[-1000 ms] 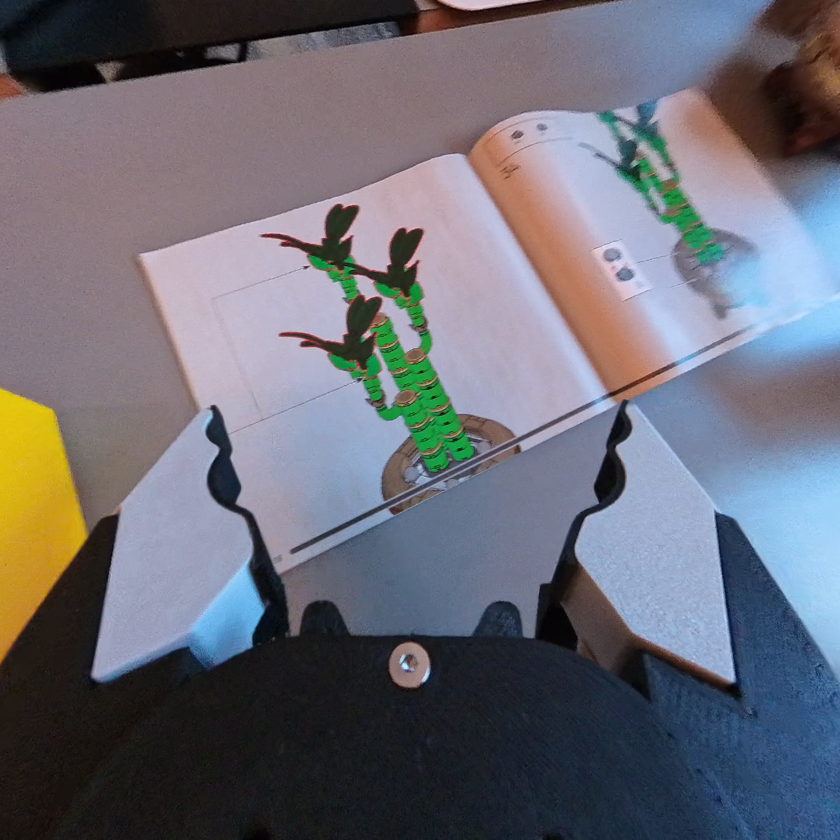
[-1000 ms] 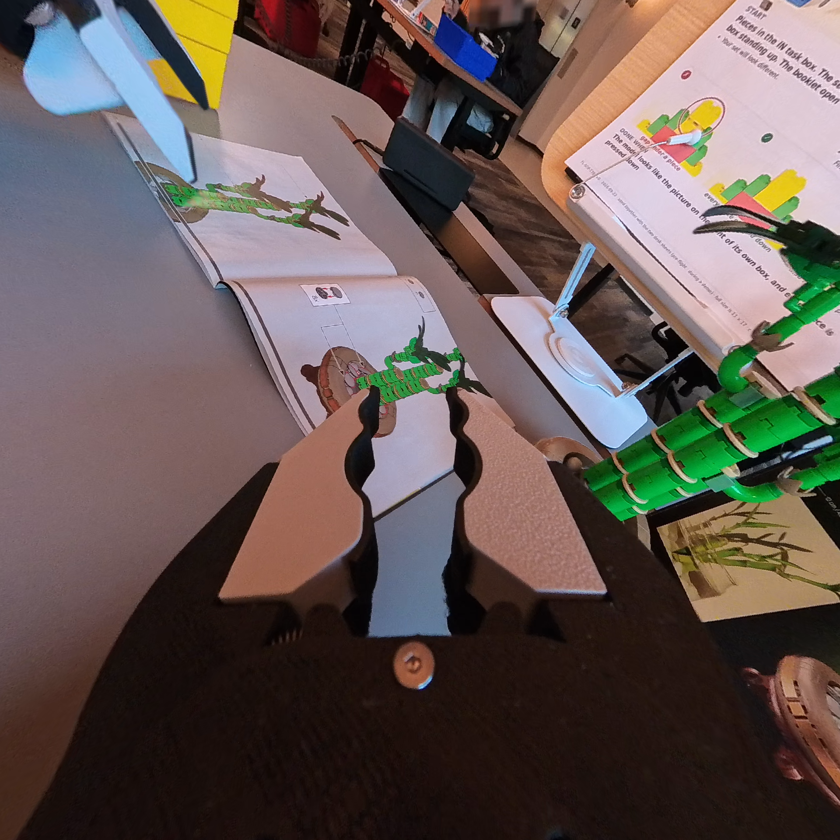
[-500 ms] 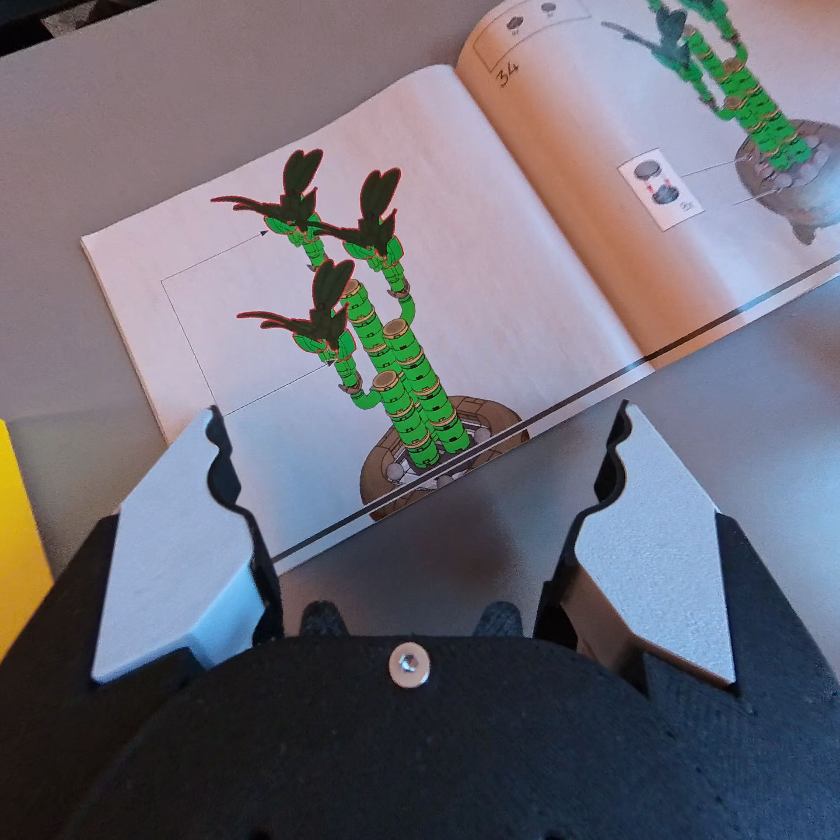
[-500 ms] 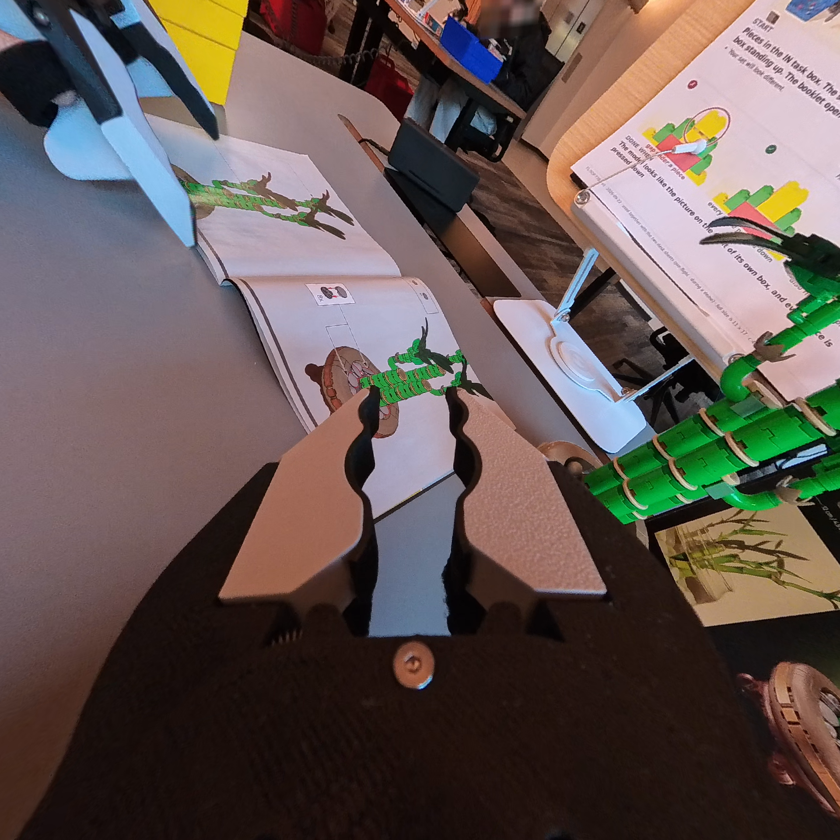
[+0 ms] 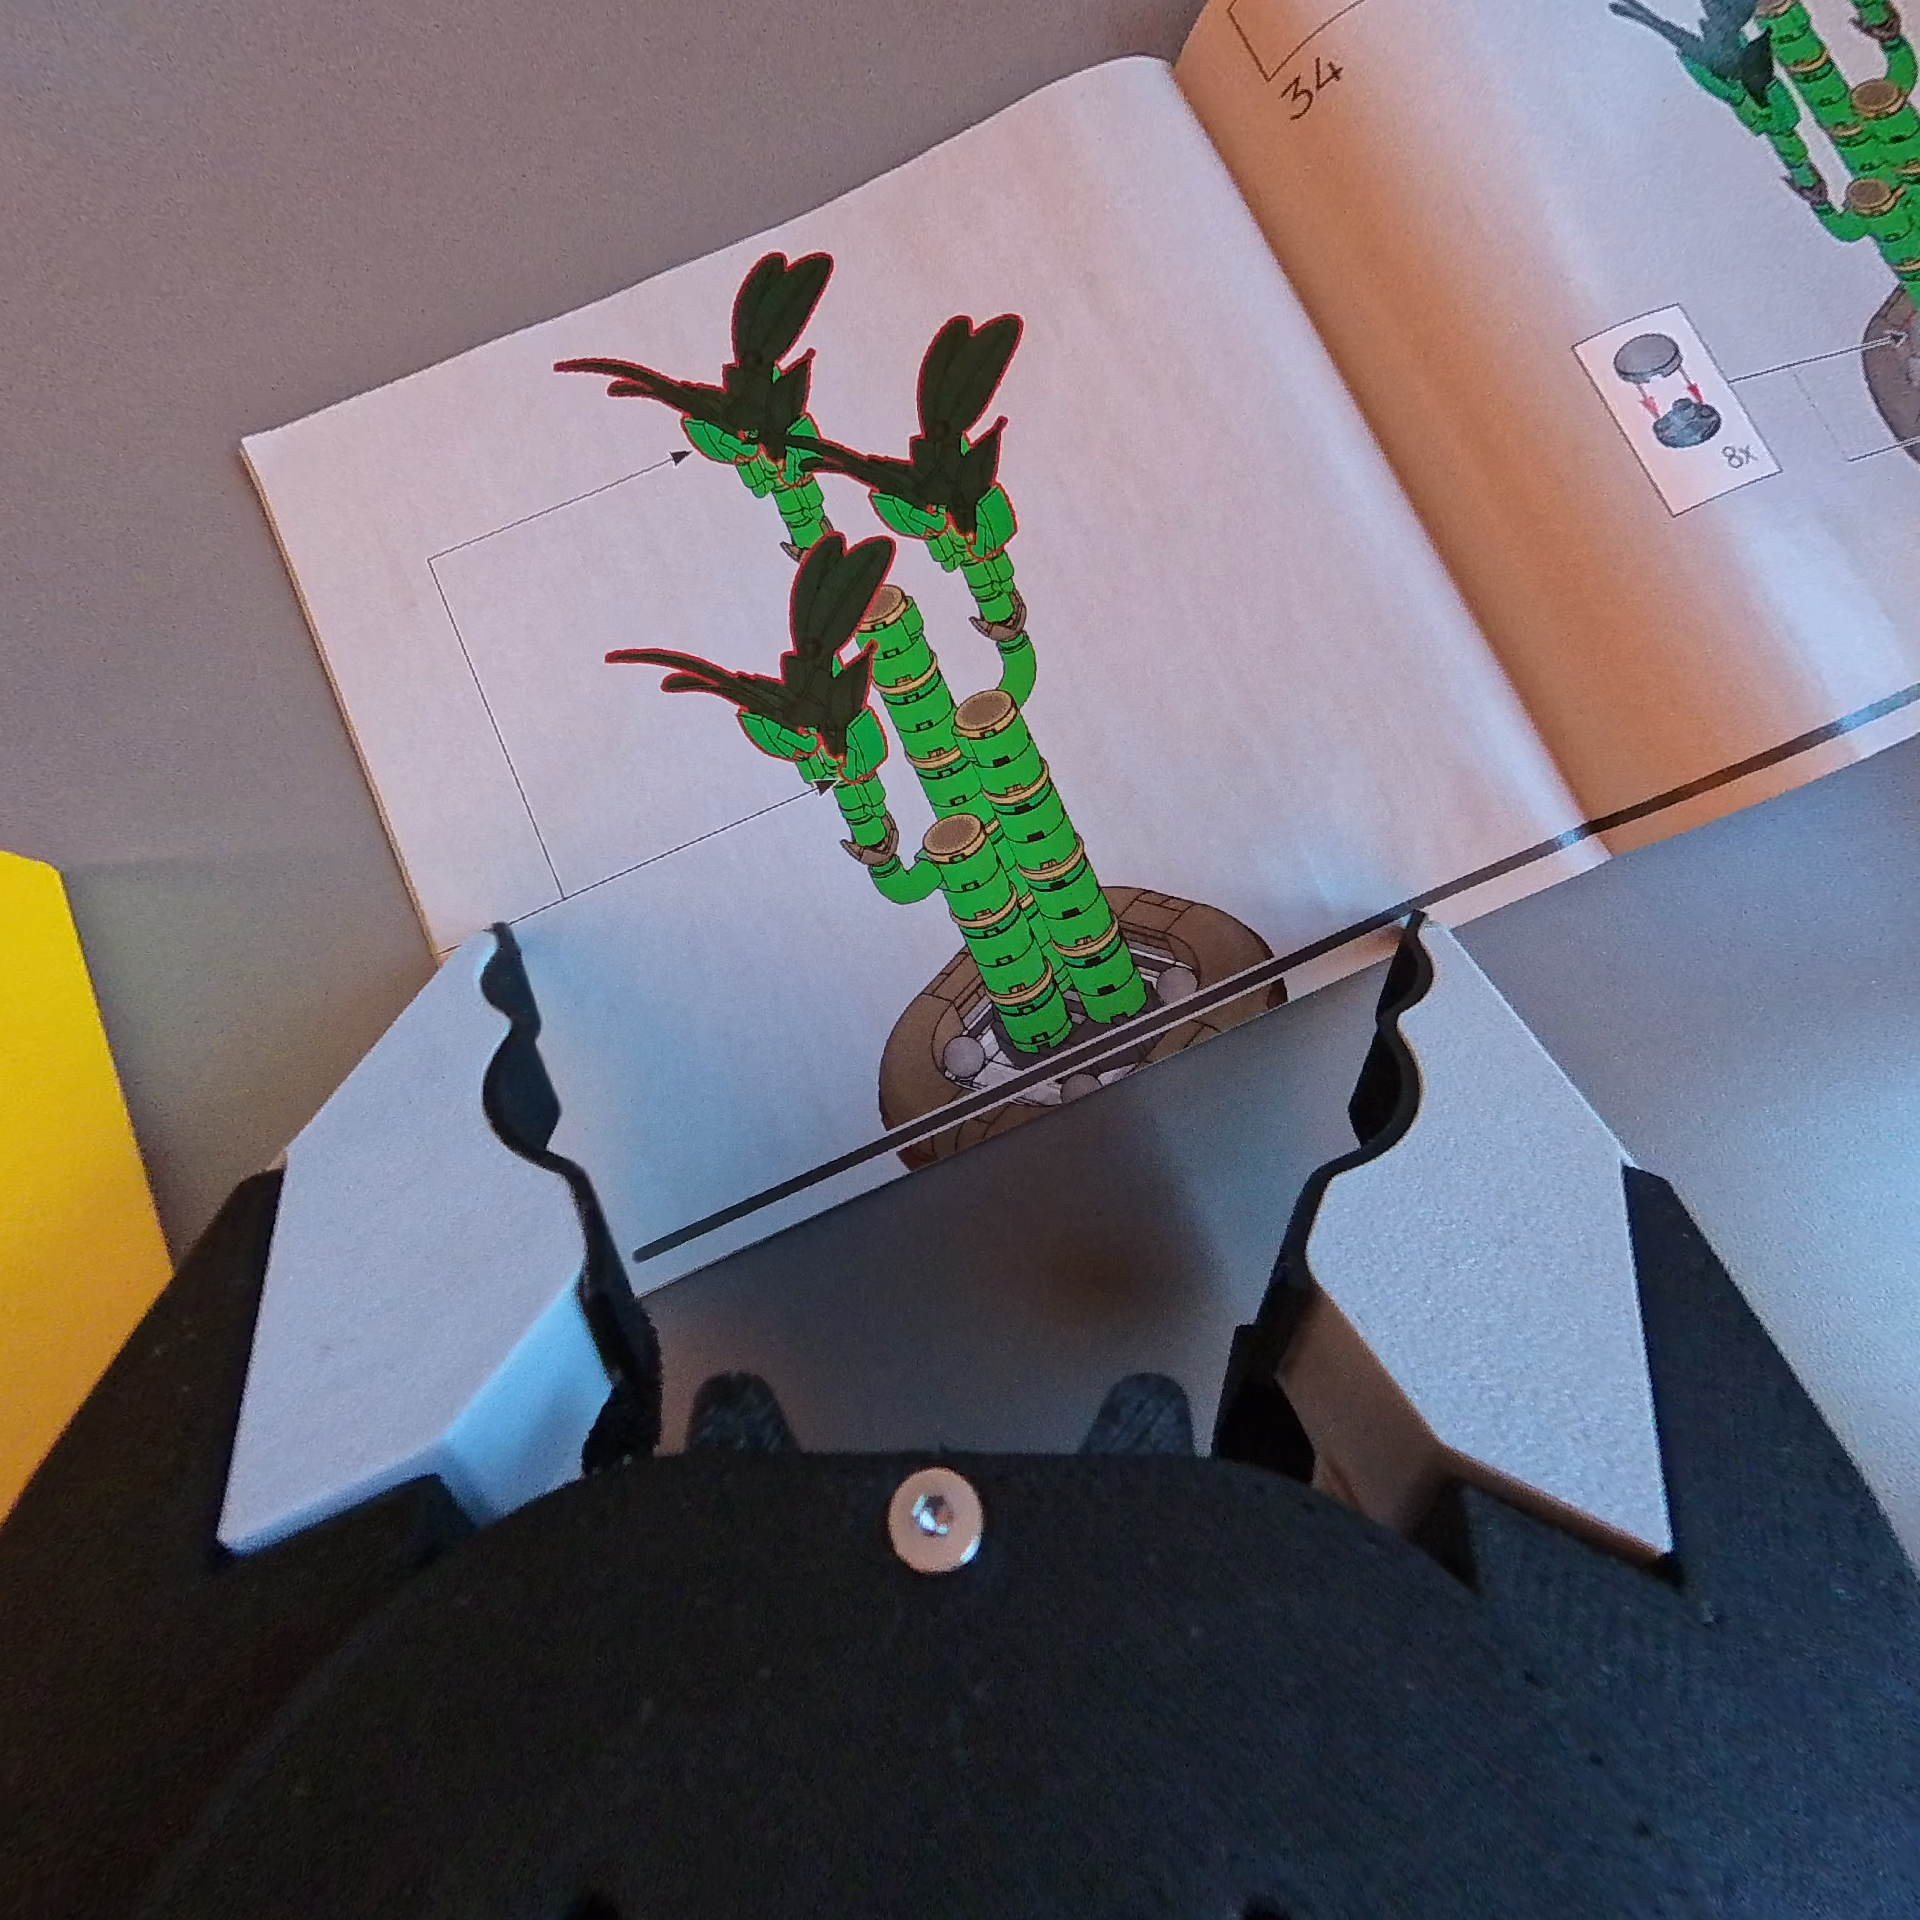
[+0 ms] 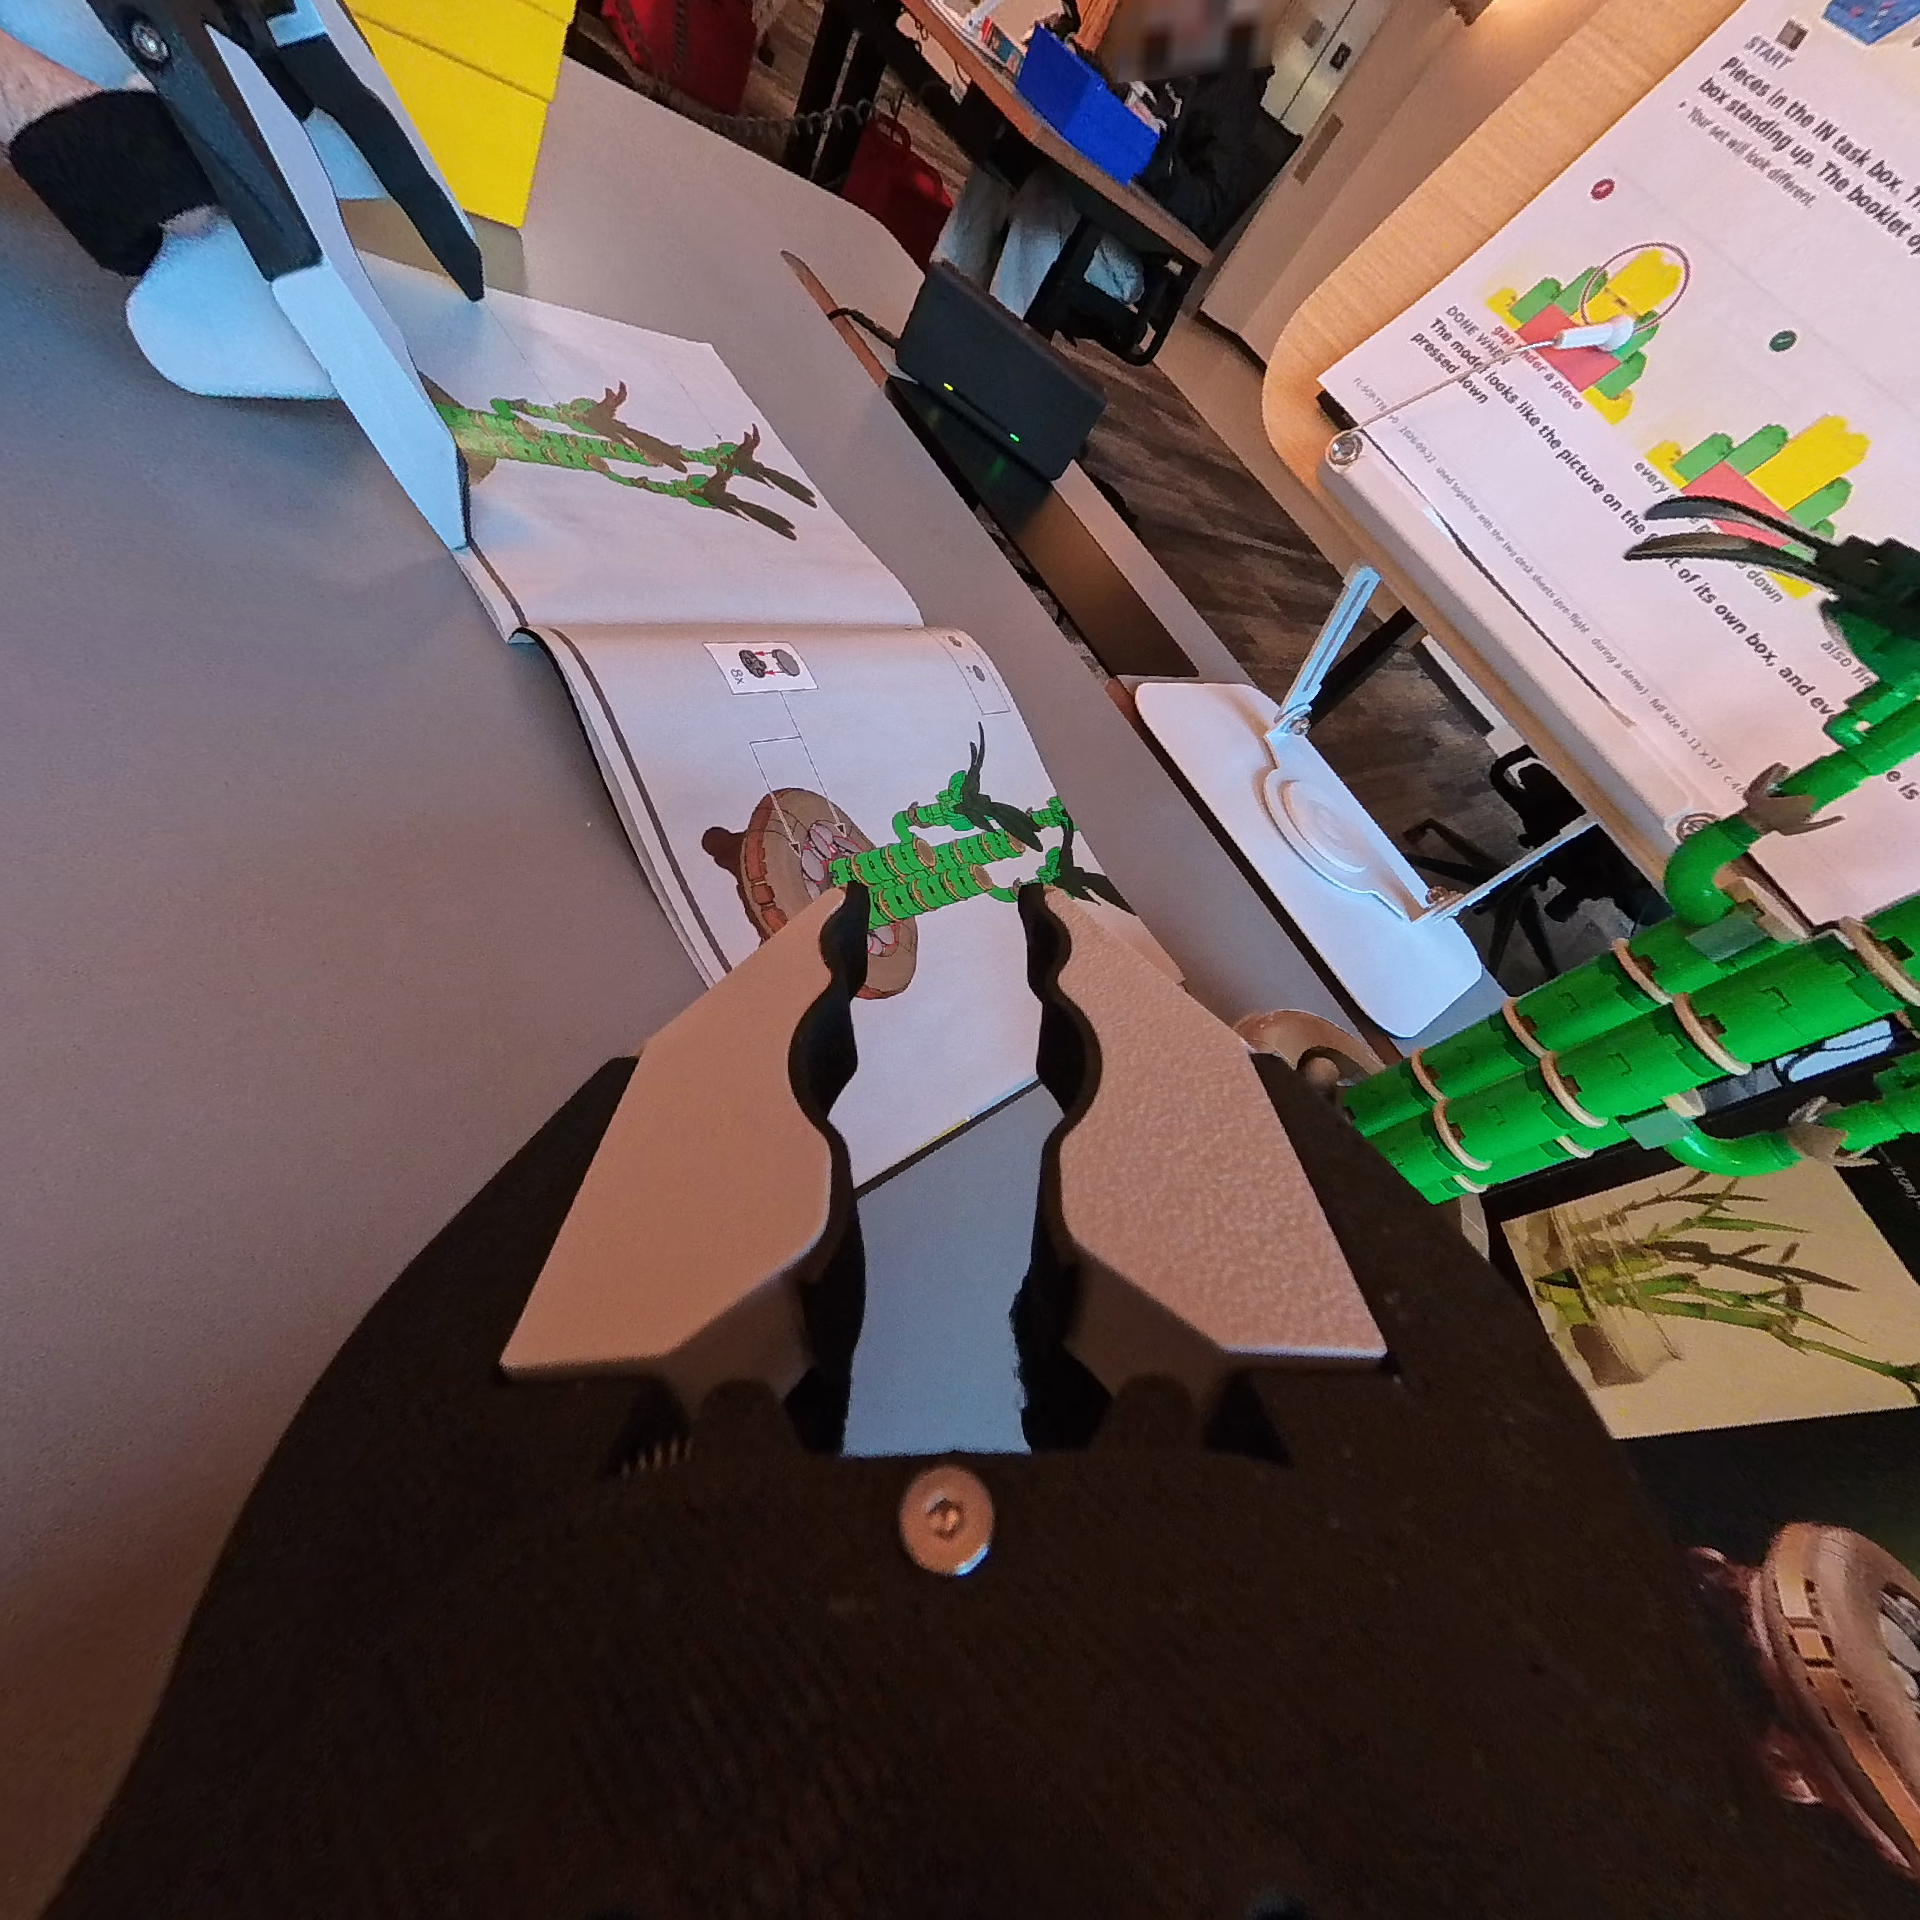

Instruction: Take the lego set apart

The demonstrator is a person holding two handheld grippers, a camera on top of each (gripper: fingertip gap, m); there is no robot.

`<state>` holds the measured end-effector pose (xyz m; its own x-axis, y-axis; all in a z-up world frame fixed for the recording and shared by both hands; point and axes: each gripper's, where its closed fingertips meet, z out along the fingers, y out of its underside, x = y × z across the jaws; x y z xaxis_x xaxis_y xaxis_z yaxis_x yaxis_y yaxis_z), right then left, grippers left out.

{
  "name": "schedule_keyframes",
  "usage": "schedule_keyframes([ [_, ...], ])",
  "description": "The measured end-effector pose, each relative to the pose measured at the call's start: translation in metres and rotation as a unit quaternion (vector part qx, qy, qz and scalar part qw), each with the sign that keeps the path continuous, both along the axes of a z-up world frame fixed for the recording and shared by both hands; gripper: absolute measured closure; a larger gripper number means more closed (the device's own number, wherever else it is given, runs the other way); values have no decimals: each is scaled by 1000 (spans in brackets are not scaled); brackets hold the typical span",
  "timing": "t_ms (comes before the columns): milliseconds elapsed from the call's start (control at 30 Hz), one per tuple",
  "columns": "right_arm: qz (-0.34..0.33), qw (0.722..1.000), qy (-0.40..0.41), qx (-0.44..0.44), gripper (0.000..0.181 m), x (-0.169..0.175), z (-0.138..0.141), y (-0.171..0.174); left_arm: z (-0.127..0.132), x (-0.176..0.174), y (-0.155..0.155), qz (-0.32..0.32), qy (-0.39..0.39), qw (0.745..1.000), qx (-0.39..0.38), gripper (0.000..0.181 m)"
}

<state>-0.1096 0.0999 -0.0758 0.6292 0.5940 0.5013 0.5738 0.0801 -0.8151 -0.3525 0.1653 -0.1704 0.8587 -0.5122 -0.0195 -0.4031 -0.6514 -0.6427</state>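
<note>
The lego set is a green bamboo model (image 6: pixel 1621 1060) on a round brown base (image 6: pixel 1849 1662), at the right edge of the right wrist view, apart from both grippers. It is not in the left wrist view. My left gripper (image 5: pixel 956 935) is wide open and empty, hovering low over the near edge of the open instruction booklet (image 5: pixel 831 520). It also shows in the right wrist view (image 6: pixel 343 343) over the booklet's (image 6: pixel 727 582) far page. My right gripper (image 6: pixel 935 902) is open with a narrow gap and empty, just left of the model.
A yellow box (image 5: pixel 52 1091) stands left of the booklet, also seen far off (image 6: pixel 468 94). A printed sheet on a white stand (image 6: pixel 1662 364) rises beyond the table edge. A box with a bamboo picture (image 6: pixel 1704 1309) lies under the model. The grey table (image 6: pixel 208 831) spreads to the left.
My left gripper has moved down and closer to the booklet's left page, still wide open. My right gripper has hardly moved.
</note>
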Motion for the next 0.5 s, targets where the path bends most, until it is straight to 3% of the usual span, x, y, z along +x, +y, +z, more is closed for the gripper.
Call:
schedule_keyframes([
  [500,6,1000,-2,-12,153,-4,-7,1,0,1,0,2,-5,1000,6,27],
])
